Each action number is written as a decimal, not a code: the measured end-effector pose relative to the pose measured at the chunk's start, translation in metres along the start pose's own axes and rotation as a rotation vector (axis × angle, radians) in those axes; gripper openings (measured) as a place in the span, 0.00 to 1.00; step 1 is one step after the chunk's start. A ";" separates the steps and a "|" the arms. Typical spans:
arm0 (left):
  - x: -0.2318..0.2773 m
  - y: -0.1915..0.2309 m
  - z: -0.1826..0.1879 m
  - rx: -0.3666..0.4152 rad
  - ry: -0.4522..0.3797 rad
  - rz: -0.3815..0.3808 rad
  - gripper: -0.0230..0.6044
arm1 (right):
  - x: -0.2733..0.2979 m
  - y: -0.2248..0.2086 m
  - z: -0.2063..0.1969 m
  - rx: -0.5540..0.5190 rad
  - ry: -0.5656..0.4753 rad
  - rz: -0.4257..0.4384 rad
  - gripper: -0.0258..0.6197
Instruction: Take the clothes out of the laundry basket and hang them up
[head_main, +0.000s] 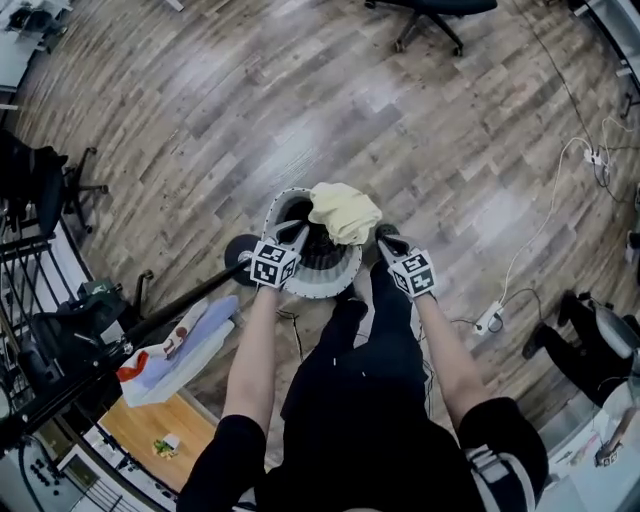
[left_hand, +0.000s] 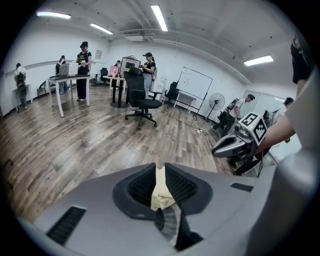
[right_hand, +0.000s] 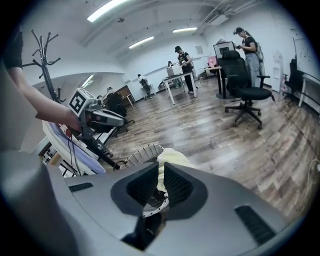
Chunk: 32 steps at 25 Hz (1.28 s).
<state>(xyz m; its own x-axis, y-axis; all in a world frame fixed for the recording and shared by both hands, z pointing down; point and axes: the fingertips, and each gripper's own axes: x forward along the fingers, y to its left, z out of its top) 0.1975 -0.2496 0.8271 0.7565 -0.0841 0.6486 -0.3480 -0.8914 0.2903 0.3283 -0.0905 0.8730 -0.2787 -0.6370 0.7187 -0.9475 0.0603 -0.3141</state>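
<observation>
A pale yellow garment (head_main: 345, 212) is bunched up just above the white laundry basket (head_main: 330, 278), which stands on the wood floor at the person's feet. My left gripper (head_main: 296, 236) holds the garment's left side; in the left gripper view a strip of the yellow cloth (left_hand: 160, 192) is pinched between its shut jaws (left_hand: 160, 169). My right gripper (head_main: 384, 238) is at the garment's right side. In the right gripper view its jaws (right_hand: 161, 169) stand nearly together with yellow cloth (right_hand: 172, 157) in the narrow gap, above the basket rim (right_hand: 137, 156).
A black pole (head_main: 150, 322) slants away to the left beside a board draped with blue and white cloth (head_main: 185, 352). A white power strip and cable (head_main: 488, 318) lie on the floor at right. An office chair (head_main: 430, 15) stands far off. People stand at desks (left_hand: 82, 65).
</observation>
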 end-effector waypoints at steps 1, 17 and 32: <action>0.012 0.004 -0.008 0.024 0.023 -0.001 0.11 | 0.012 0.002 -0.005 0.008 0.004 0.012 0.11; 0.166 0.061 -0.116 0.169 0.217 -0.042 0.34 | 0.159 -0.014 -0.073 -0.171 0.117 -0.001 0.40; 0.198 0.067 -0.141 0.088 0.335 -0.066 0.10 | 0.165 -0.031 -0.078 -0.034 0.056 0.039 0.18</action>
<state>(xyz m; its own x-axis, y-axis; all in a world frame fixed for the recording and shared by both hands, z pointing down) 0.2456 -0.2635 1.0743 0.5470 0.1124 0.8296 -0.2447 -0.9262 0.2869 0.2993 -0.1373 1.0498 -0.3232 -0.5894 0.7404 -0.9402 0.1110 -0.3221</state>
